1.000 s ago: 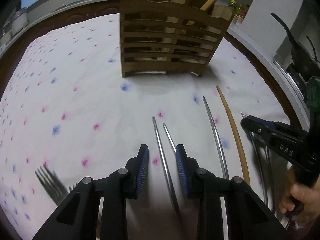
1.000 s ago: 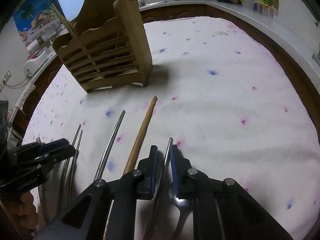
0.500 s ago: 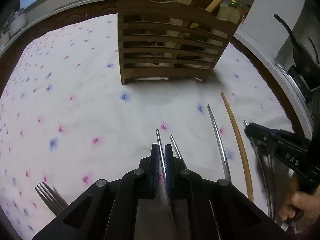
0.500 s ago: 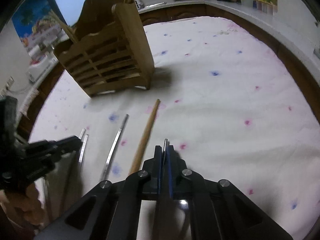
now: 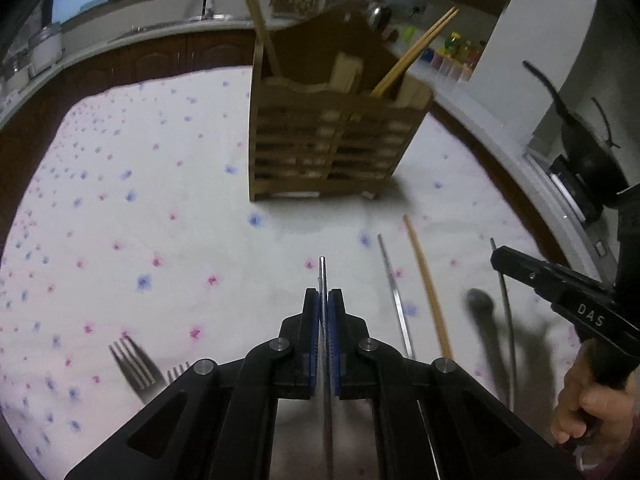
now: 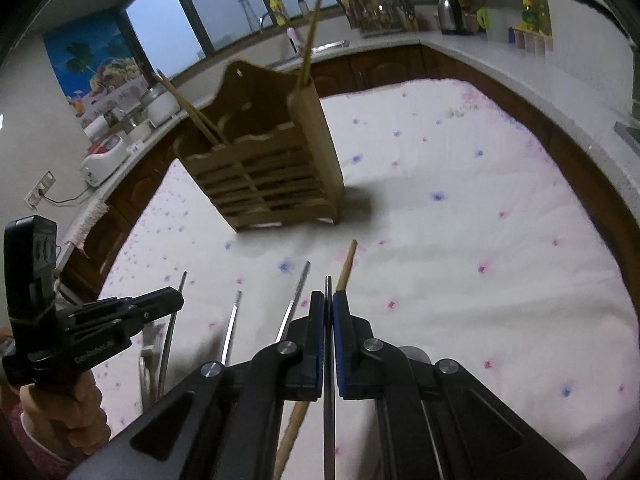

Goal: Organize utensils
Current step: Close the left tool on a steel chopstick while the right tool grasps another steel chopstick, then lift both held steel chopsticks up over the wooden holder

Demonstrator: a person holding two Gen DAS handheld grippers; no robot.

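My left gripper (image 5: 323, 294) is shut on a thin metal utensil handle (image 5: 322, 270), held above the flowered cloth (image 5: 160, 200). My right gripper (image 6: 328, 298) is shut on another metal handle (image 6: 328, 282), also off the cloth. In each view the other gripper shows from the side: the right gripper (image 5: 500, 256) and the left gripper (image 6: 174, 300). The slatted wooden utensil holder (image 5: 328, 148) (image 6: 268, 168) stands beyond both, with wooden sticks poking out of it. The working ends of both held utensils are hidden under the grippers.
On the cloth lie a metal handle (image 5: 394, 292) (image 6: 294, 304), a wooden stick (image 5: 428, 288) (image 6: 346, 268) and another metal handle (image 6: 232, 328). A fork (image 5: 132, 364) lies at lower left. Kitchen counters ring the table; a dark pan (image 5: 588, 160) stands at right.
Both grippers went from open around a metal handle to shut on it. Both have since risen with their utensils, and the holder now shows lower and more fully in each view.
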